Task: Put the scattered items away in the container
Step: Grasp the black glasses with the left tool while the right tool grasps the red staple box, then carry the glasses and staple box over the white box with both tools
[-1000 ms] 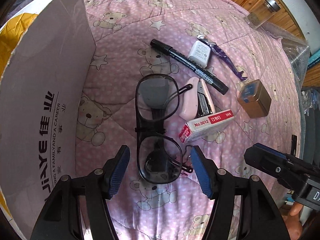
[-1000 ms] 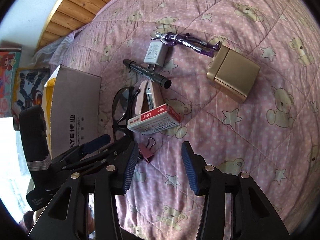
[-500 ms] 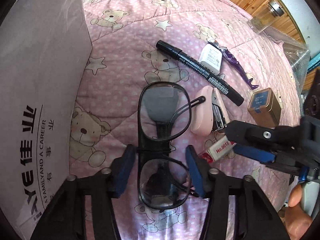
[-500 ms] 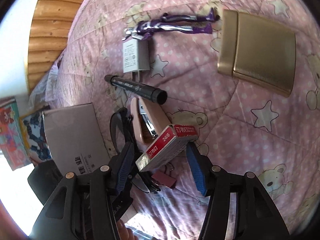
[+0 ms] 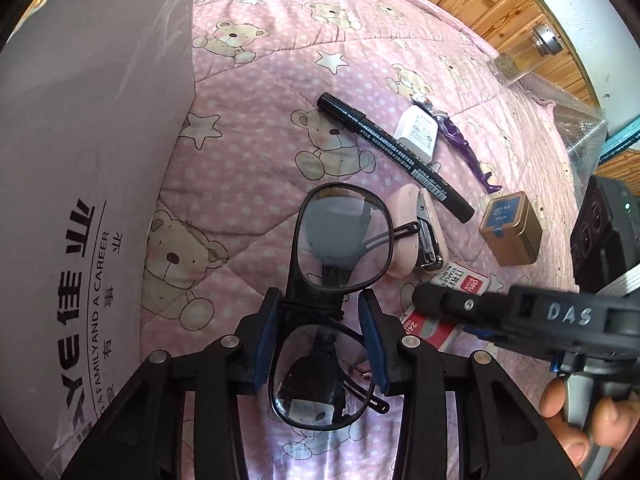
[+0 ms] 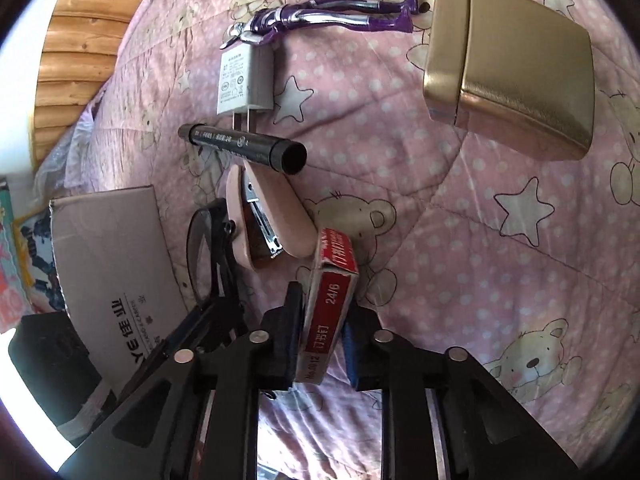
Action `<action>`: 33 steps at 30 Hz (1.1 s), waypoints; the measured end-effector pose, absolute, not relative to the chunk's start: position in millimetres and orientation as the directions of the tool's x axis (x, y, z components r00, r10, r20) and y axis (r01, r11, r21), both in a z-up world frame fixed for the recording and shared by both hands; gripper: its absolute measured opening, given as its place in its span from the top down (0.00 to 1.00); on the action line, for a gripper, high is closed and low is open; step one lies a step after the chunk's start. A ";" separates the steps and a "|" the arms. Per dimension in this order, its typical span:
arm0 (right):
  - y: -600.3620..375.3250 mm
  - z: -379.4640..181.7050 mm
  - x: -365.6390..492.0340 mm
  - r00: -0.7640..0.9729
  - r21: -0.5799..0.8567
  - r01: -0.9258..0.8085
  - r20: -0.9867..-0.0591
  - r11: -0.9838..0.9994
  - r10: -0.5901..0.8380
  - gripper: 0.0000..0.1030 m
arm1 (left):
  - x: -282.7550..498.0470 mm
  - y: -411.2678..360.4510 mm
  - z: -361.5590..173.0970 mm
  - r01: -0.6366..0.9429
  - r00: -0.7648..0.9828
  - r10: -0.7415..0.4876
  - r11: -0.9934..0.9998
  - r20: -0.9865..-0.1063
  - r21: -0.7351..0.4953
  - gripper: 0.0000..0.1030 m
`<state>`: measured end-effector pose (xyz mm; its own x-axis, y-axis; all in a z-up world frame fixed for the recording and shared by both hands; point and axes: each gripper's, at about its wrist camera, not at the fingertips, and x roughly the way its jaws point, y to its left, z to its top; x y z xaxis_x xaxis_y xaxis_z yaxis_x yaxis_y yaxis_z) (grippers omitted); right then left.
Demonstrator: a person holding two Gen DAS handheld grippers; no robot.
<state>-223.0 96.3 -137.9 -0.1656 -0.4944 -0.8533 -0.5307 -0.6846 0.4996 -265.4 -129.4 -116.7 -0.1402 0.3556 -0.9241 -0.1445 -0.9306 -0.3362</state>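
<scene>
- Two grippers are at work, and both of yours have something between the pads.
- Your left gripper (image 5: 320,340) has its jaws pinched on the black-framed glasses (image 5: 340,240) at the bridge; the blue pads (image 5: 267,340) press the frame from either side, one lens lying between the fingers and the other reaching forward over the quilt (image 5: 260,120).
- Your right gripper (image 6: 322,344) has its jaws clamped on the red-and-white staple box (image 6: 326,312), which stands on edge between the pads with its far end tipped up.
- From the left wrist view your right gripper (image 5: 500,312) crosses low on the right side, and your fingers (image 5: 576,428) show around its handle.
- Just beyond the staple box lies the pink stapler (image 6: 268,220), open side up, touching the far lens of the glasses.
- Beside the glasses on the left stands the cardboard box (image 5: 88,160), its printed wall upright and close to your left gripper.
- Past the stapler the black marker (image 5: 392,156) lies slantwise, its far half resting across the prongs of the white charger (image 6: 244,80).
- Against the charger's far end lies the purple figure (image 6: 320,16).
- To the right of these, well apart from the stapler, sits the gold tin (image 6: 512,80), its blue-labelled top visible from the left wrist.
- Farthest off, a glass jar (image 5: 524,56) lies by the wooden floor at the quilt's edge.
</scene>
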 end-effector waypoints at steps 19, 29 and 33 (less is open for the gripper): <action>78.6 -85.2 -215.2 -0.251 0.512 -0.408 -0.859 -0.756 -0.447 0.86 | -253.2 -126.4 -74.9 -0.151 -0.209 0.395 -0.917 -0.894 -0.370 0.61; 65.5 -50.4 -202.2 -0.288 0.511 -0.314 -0.854 -0.800 -0.432 0.86 | -230.5 -132.5 -40.6 -0.179 -0.254 0.421 -0.905 -0.871 -0.386 0.61; 54.9 -37.0 -196.9 -0.296 0.516 -0.260 -0.847 -0.816 -0.441 0.86 | -221.0 -136.9 -25.2 -0.194 -0.273 0.431 -0.900 -0.860 -0.389 0.61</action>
<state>-196.9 54.9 -37.0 -0.2961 -0.4414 -0.8470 -0.2595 -0.8163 0.5161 -221.0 -136.9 -25.2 -0.2733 0.4307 -0.8601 -0.1935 -0.9005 -0.3895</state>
